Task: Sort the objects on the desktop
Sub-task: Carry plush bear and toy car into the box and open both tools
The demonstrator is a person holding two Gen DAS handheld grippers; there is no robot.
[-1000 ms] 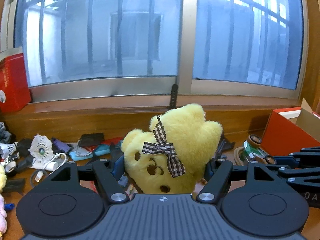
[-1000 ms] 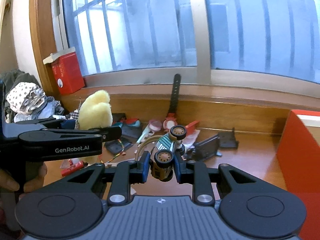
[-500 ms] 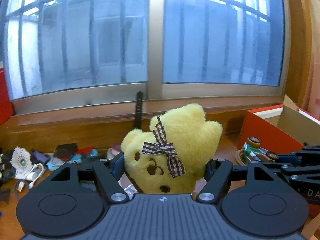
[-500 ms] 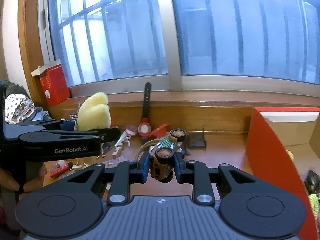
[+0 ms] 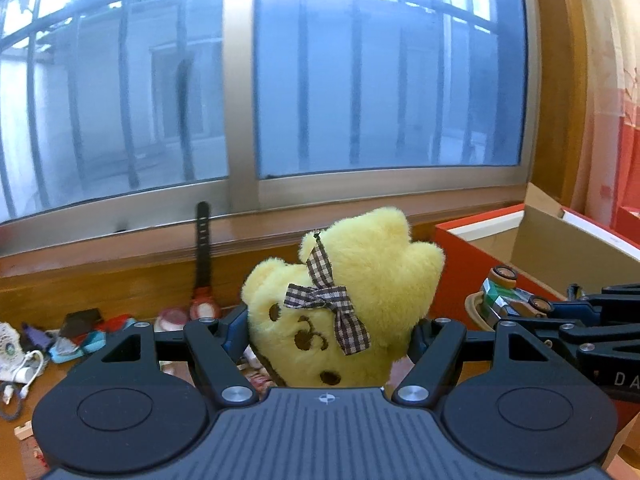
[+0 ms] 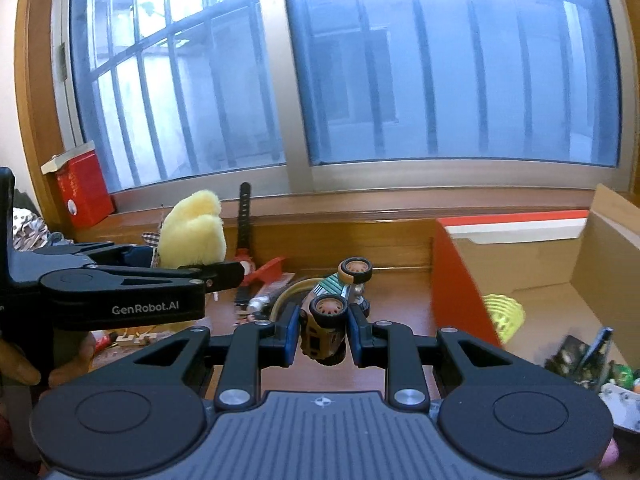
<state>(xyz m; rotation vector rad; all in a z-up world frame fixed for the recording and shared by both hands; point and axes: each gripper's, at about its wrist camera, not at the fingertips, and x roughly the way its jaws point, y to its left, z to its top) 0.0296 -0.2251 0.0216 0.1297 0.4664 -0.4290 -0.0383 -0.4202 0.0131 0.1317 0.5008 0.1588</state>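
Note:
My left gripper (image 5: pixel 328 330) is shut on a yellow plush bear (image 5: pixel 344 300) with a checked bow, held upside down above the desk. The bear also shows in the right wrist view (image 6: pixel 194 230). My right gripper (image 6: pixel 323 330) is shut on a small toy car (image 6: pixel 328 316) with tan wheels, held in the air. The car also shows in the left wrist view (image 5: pixel 508 296), to the right of the bear. An open red cardboard box (image 6: pixel 452 272) stands at the right, just beyond the car, with a yellow mesh thing (image 6: pixel 502 314) and other items inside.
The wooden desk (image 6: pixel 400 300) under the window holds clutter at the left: a red watch (image 5: pixel 202 276) leaning on the sill, cables (image 5: pixel 20 372), small cards and toys. A red box (image 6: pixel 82 188) stands on the sill at far left. A hand (image 6: pixel 16 364) holds the left gripper.
Both grippers have swung to the right with their loads. The red cardboard box has come closer and its inside now shows in the right wrist view. The desk clutter has slid left.

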